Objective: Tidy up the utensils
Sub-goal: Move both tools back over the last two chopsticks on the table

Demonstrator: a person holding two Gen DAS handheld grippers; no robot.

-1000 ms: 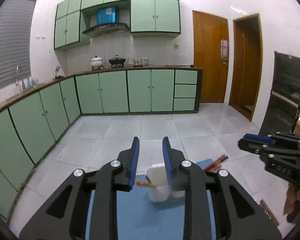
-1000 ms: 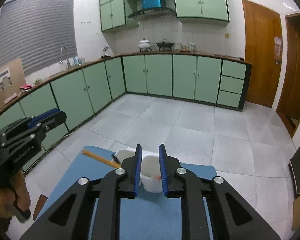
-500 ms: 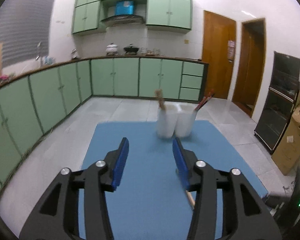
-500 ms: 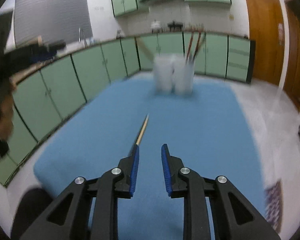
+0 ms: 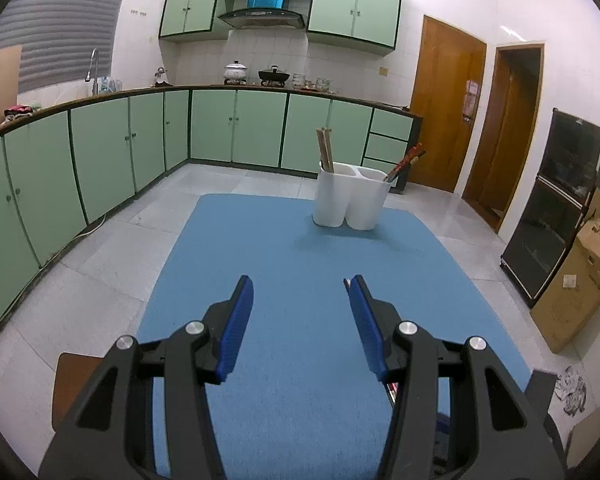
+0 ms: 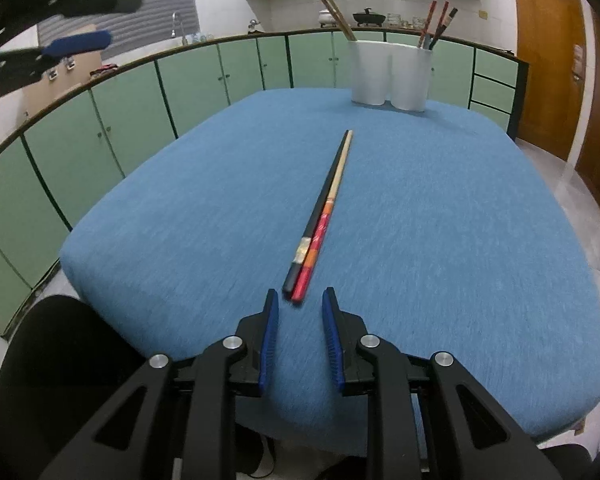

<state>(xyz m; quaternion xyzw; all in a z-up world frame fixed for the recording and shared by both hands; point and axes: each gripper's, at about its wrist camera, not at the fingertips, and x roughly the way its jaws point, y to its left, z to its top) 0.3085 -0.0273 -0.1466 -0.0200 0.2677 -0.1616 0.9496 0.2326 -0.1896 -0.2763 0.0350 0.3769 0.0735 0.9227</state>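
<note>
Blue cloth covers the worktop (image 6: 440,240); its near edge is cut off behind both grippers.

Item 1, two loose chopsticks (image 6: 320,216): one black, one red and pale, lying side by side on the cloth, pointing toward the holder. Near ends slightly blurred; pattern not legible. In the left wrist view only a sliver shows beside the right finger.

Item 2, white twin-cup holder (image 6: 390,74): at the far end of the worktop. Left cup holds pale wooden chopsticks (image 6: 338,18), right cup red and dark ones (image 6: 438,24); lower lengths hidden inside.

Item 3, right gripper (image 6: 298,312): jaws narrowly parted and closing, nothing between them, the loose chopsticks' ends just ahead.

Item 4, left gripper (image 5: 300,300): jaws wide apart, holding nothing, above bare cloth.
</note>
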